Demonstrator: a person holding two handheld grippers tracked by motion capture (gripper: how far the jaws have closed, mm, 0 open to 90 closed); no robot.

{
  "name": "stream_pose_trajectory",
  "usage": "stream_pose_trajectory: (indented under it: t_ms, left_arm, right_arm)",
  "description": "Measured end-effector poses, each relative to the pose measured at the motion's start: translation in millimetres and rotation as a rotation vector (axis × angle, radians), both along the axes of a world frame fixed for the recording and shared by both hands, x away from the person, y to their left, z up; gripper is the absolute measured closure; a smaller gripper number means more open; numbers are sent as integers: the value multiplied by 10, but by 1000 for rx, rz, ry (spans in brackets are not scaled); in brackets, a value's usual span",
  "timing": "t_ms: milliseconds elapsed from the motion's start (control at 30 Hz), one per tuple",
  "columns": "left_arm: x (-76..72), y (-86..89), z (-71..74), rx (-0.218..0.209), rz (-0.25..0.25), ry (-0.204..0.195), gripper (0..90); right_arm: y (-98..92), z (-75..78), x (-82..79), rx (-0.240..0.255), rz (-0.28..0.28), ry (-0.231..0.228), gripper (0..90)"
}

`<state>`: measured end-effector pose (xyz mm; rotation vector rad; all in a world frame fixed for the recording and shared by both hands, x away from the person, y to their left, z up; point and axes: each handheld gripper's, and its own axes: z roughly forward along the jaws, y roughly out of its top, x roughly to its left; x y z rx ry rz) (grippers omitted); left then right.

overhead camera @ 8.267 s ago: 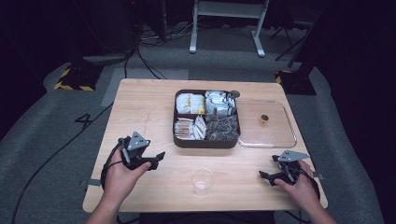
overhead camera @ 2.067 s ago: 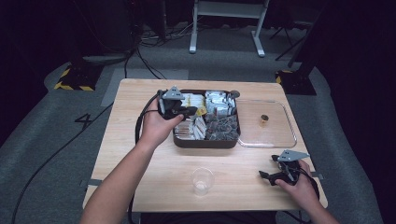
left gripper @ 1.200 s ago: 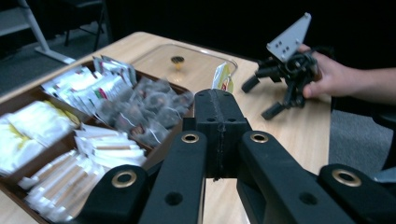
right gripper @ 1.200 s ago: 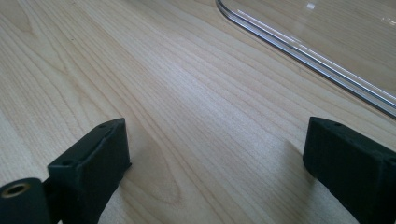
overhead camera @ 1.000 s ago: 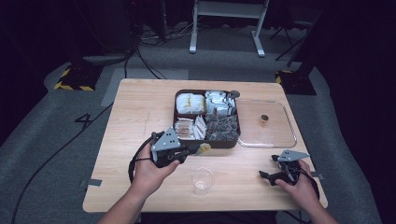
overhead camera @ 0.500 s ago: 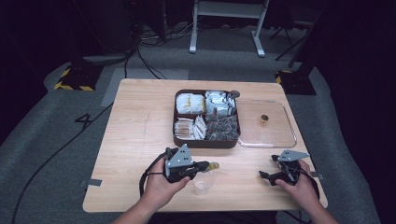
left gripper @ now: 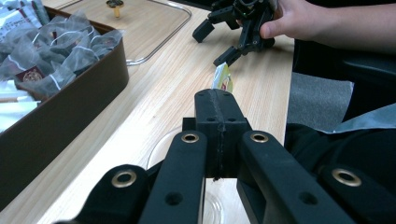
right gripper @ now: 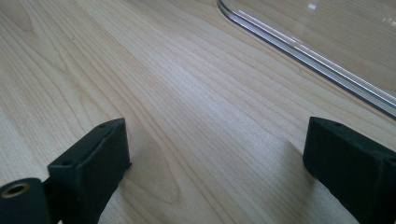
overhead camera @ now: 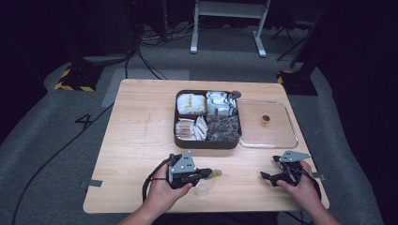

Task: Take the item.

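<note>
Left gripper (overhead camera: 212,174): clamping a yellow packet (left gripper: 222,78) above a clear cup (overhead camera: 203,187). Right gripper (overhead camera: 268,175): resting on the table (overhead camera: 141,140), jaws apart.

Matt pale wood table (overhead camera: 141,140); glossy clear plastic lid (overhead camera: 277,136).

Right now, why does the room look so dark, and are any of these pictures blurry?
High view: light falls on the wooden table, the floor behind nearly black. Left gripper view: the close black jaws are soft; the yellow packet pinched at their tips reads clearly. Right gripper view: pale glare on the wood, with the clear lid sharp.
</note>
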<state>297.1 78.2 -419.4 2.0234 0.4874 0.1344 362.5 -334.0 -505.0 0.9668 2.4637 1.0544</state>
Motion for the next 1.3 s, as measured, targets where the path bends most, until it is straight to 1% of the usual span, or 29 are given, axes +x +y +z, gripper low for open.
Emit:
stream_pose_trajectory:
  t_ms: [200, 233, 267, 300, 333, 367, 400, 433, 467, 500, 533, 600, 633, 667, 733, 767, 833, 900, 1000, 1033, 1133, 1300]
  left_arm:
    - [-27, 22, -18, 2, -3, 13, 890]
    - [-29, 26, -23, 9, -1, 19, 815]
    - [-33, 26, -26, 9, 7, 26, 815]
    - [-39, 22, -22, 18, 19, 41, 736]
    - [-43, 21, -17, 14, 23, 43, 638]
    - [-50, 27, -12, 1, 26, 40, 592]
    - [-50, 29, -5, 4, 24, 37, 592]
    - [-57, 28, 8, 6, 28, 30, 560]
    - [-58, 27, 12, 4, 31, 25, 560]
    - [-59, 25, 14, 5, 32, 22, 513]
    - [-56, 24, 14, 11, 32, 17, 513]
    - [-45, 29, 16, 22, 36, 11, 467]
    - [-39, 33, 19, 30, 38, 11, 450]
    - [-29, 41, 27, 47, 39, 5, 450]
    - [-25, 65, 52, 59, 51, -7, 419]
    - [-24, 78, 64, 60, 58, -8, 419]
    - [-19, 122, 100, 71, 75, -14, 397]
    - [-12, 189, 134, 89, 105, -24, 386]
    - [-4, 296, 163, 109, 153, -25, 369]
    - [0, 334, 169, 121, 167, -26, 362]
    - [-2, 438, 174, 149, 214, -26, 352]
    - [-4, 598, 157, 194, 270, -14, 321]
  right_arm:
    - [0, 0, 0, 0, 0, 0, 72]
    - [0, -1, 0, 1, 1, 0, 72]
    - [0, -1, 0, 1, 1, 0, 72]
    - [0, -1, 0, 1, 1, 0, 72]
    - [0, -1, 0, 1, 1, 0, 72]
    - [0, -1, 0, 1, 1, 0, 72]
    - [0, -1, 0, 1, 1, 0, 72]
    - [0, -1, 0, 1, 1, 0, 72]
    - [0, -1, 0, 1, 1, 0, 72]
    - [0, -1, 0, 1, 1, 0, 72]
    - [0, -1, 0, 1, 1, 0, 72]
    - [0, -1, 0, 1, 1, 0, 72]
    - [0, -1, 0, 1, 1, 0, 72]
    - [0, -1, 0, 1, 1, 0, 72]
    - [0, -1, 0, 1, 1, 0, 72]
    - [0, -1, 0, 1, 1, 0, 72]
    - [0, -1, 0, 1, 1, 0, 72]
    - [0, -1, 1, 1, 1, 0, 72]
    - [0, -1, 0, 1, 1, 0, 72]
    - [0, -1, 0, 1, 1, 0, 72]
    - [0, -1, 0, 1, 1, 0, 72]
    - [0, -1, 0, 1, 1, 0, 72]
